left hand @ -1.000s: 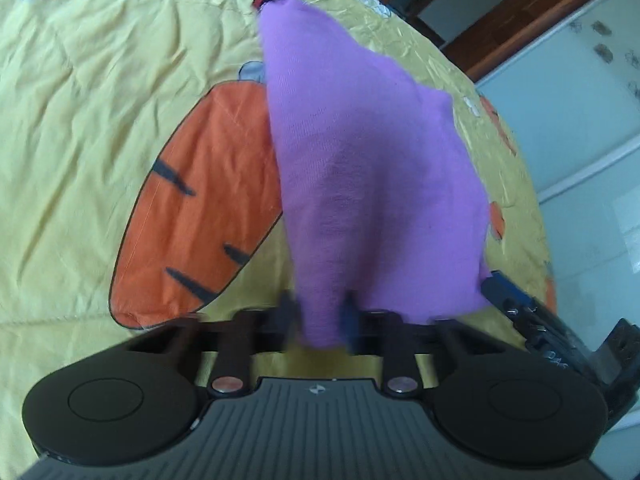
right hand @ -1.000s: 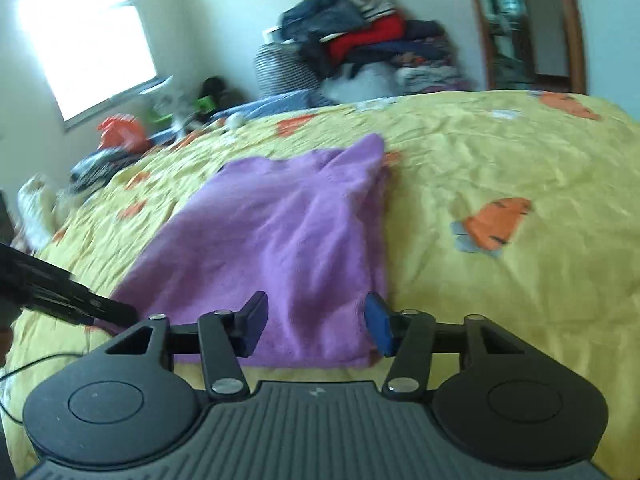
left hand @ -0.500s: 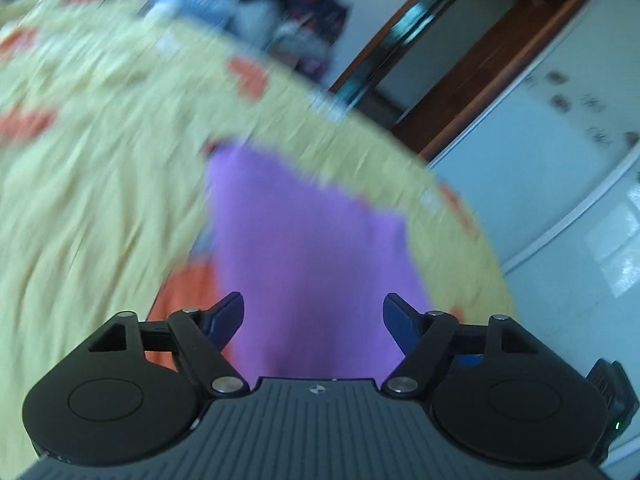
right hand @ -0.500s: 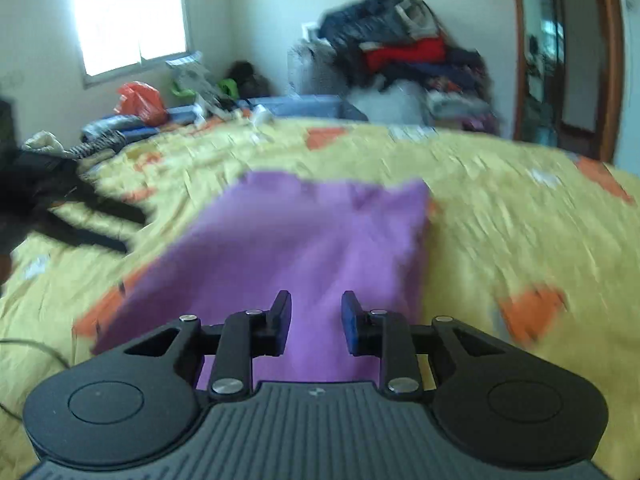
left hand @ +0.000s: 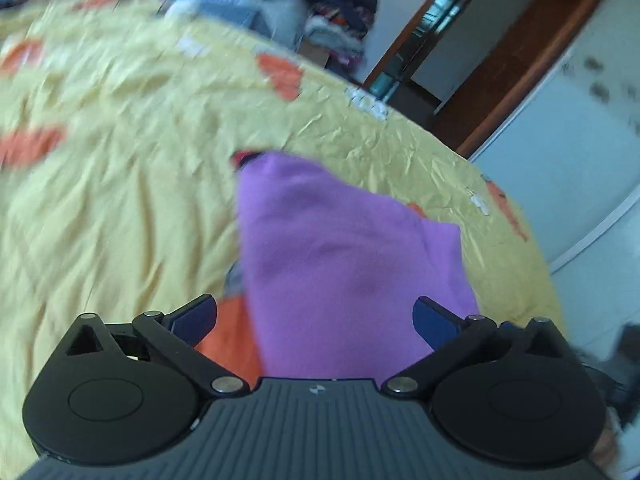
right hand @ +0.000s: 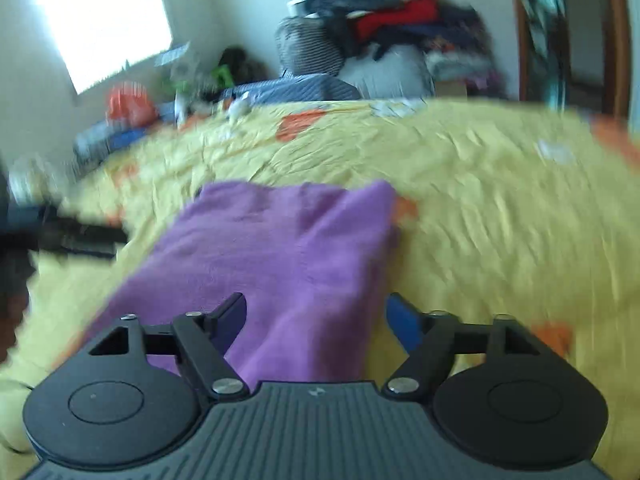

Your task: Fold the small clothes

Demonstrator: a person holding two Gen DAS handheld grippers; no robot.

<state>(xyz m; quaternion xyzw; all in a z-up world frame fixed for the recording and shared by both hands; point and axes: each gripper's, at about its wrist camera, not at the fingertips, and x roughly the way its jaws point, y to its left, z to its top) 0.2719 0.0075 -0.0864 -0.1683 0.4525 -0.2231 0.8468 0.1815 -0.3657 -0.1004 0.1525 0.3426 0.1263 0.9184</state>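
A purple garment (left hand: 344, 264) lies folded flat on a yellow bedsheet (left hand: 120, 184) with orange carrot prints. My left gripper (left hand: 316, 316) is open wide and empty, raised above the garment's near edge. In the right wrist view the same garment (right hand: 280, 248) lies ahead and below. My right gripper (right hand: 316, 316) is open and empty, above the garment's near right part. The left gripper shows as a dark blurred shape (right hand: 60, 236) at the left edge of the right wrist view. Both views are motion-blurred.
A pile of clothes (right hand: 400, 28) stands against the far wall behind the bed. A bright window (right hand: 104, 20) is at the left, a wooden door frame (left hand: 500, 64) at the right. Small clutter (right hand: 132, 108) lies beyond the bed's far left side.
My left gripper let go of the purple garment, opened wide and lifted away. My right gripper narrowed half a second ago and is now open wide again. Both cameras rose and tilted up.
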